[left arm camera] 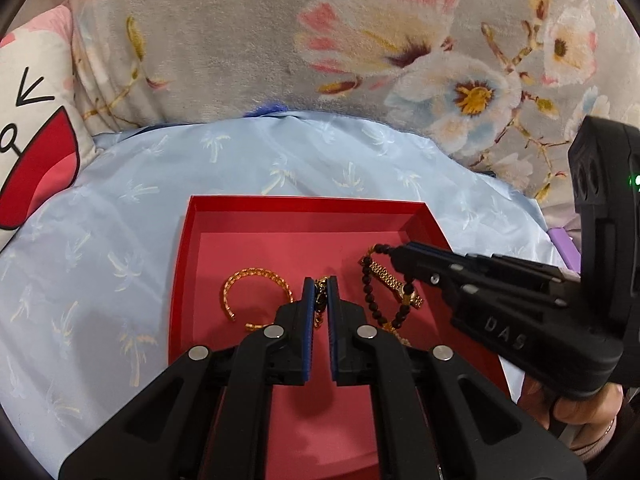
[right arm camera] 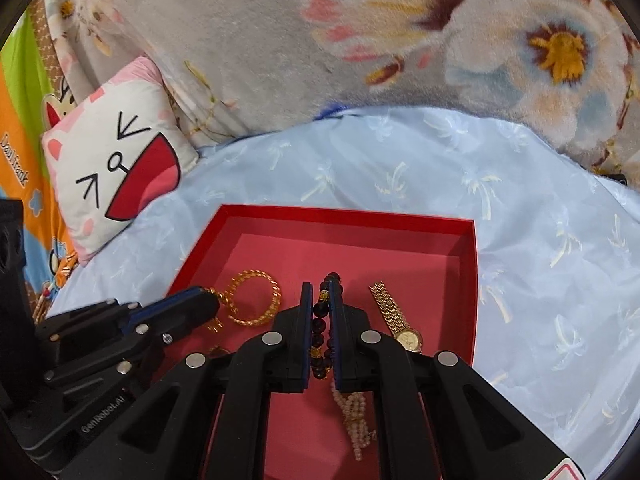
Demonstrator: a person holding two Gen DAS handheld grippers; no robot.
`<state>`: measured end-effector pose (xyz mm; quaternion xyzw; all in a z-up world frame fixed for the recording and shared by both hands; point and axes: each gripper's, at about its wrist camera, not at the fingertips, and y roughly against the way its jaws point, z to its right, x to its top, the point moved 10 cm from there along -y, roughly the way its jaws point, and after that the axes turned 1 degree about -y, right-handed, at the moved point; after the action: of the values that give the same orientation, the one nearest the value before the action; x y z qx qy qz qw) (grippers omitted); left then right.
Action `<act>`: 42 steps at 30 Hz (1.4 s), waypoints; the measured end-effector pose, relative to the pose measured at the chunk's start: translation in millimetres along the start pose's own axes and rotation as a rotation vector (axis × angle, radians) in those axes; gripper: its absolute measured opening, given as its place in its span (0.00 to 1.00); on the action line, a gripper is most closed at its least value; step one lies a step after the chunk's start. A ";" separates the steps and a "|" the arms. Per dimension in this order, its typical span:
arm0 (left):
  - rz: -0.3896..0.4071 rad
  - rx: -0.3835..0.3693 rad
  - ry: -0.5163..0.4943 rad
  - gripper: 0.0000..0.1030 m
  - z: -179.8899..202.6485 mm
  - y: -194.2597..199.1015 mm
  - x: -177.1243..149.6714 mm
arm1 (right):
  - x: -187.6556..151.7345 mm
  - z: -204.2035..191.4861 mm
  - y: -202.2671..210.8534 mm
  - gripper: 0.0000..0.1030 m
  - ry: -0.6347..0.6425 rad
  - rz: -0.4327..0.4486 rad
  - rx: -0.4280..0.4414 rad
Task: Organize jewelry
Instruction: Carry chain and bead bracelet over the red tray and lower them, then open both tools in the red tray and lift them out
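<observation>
A red tray lies on a light blue cloth. In it are a gold chain bangle, a gold watch, a pearl strand and a black bead bracelet. My left gripper is shut on a small gold chain piece with a dark pendant. My right gripper is shut on the black bead bracelet, over the tray's right half.
The light blue cloth covers the bed around the tray. A cartoon-face pillow lies at the left. A grey floral blanket rises behind. A hand holds the right gripper.
</observation>
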<state>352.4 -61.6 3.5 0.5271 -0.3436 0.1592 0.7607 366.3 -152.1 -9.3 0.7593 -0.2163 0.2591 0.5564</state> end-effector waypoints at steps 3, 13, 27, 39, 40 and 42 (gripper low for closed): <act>-0.010 0.010 -0.014 0.05 1.2 -10.1 5.7 | -8.7 8.8 -10.8 0.07 0.002 -0.038 -0.027; -0.079 0.013 0.007 0.05 -1.5 -53.3 13.9 | -19.7 23.1 -12.9 0.10 -0.012 -0.056 -0.046; 0.012 0.015 0.050 0.37 -12.6 -13.9 26.0 | -35.8 28.5 57.9 0.23 -0.020 0.073 -0.007; 0.119 0.063 -0.081 0.54 8.0 102.0 -39.1 | -98.7 35.3 152.8 0.32 0.001 0.155 -0.026; 0.115 0.070 -0.086 0.54 8.1 108.3 -50.3 | -106.1 33.9 157.0 0.33 0.007 0.154 -0.030; 0.103 0.084 -0.090 0.54 6.3 116.3 -71.2 | -122.4 30.4 163.3 0.33 0.014 0.142 -0.033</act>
<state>229.0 -13.1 36.2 0.5469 -0.3971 0.1886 0.7125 175.7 -223.2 25.3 0.7308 -0.2698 0.2997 0.5507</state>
